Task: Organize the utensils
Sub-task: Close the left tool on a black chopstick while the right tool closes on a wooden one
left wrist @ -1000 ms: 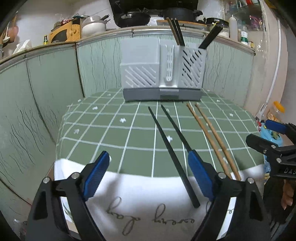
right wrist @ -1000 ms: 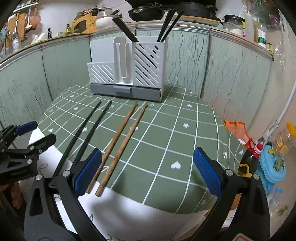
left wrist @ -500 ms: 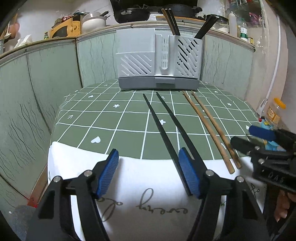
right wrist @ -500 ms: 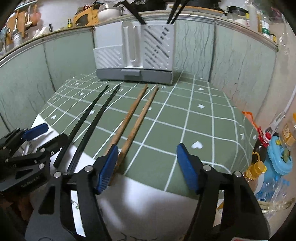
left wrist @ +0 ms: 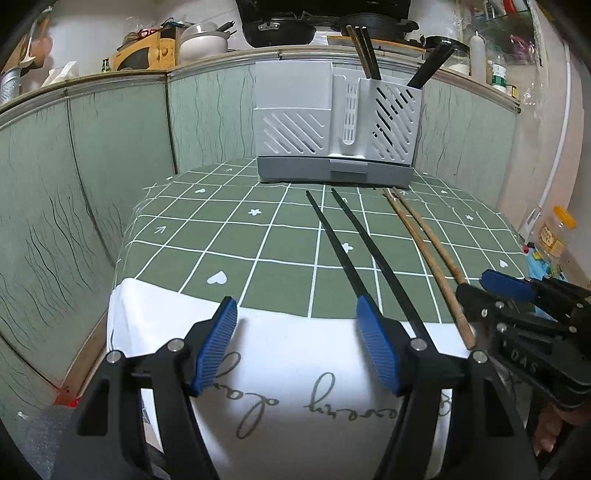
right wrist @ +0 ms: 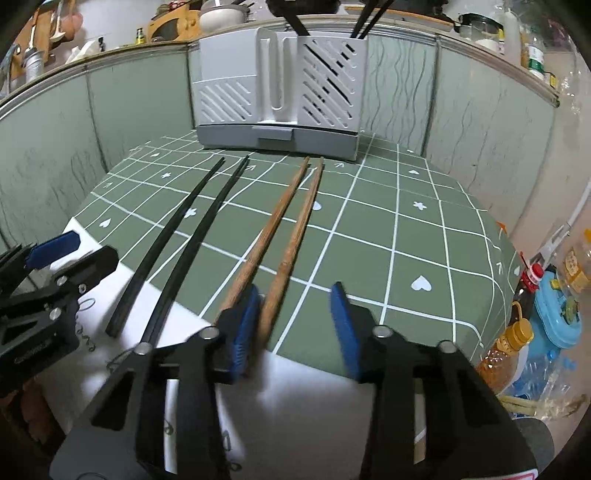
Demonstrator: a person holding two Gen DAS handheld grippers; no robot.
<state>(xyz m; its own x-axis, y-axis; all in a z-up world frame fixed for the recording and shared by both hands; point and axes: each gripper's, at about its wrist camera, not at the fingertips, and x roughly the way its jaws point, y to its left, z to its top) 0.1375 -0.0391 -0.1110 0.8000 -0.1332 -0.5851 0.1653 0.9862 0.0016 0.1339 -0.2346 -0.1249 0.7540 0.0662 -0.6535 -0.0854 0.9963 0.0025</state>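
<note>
1. Progress is partial: the grey utensil holder (right wrist: 280, 88) at the back of the table already has dark utensils (right wrist: 364, 18) standing in its right compartment
2. Two black chopsticks (right wrist: 184, 236) and two wooden chopsticks (right wrist: 280, 229) lie on the green checked tablecloth (right wrist: 406, 236), not yet stored
3. The right gripper (right wrist: 295, 317) has just been closing; one wooden chopstick lies between its jaws, beside the left pad, not clamped
4. The left gripper (left wrist: 295, 343) stands wide and empty beside the black pair
</note>
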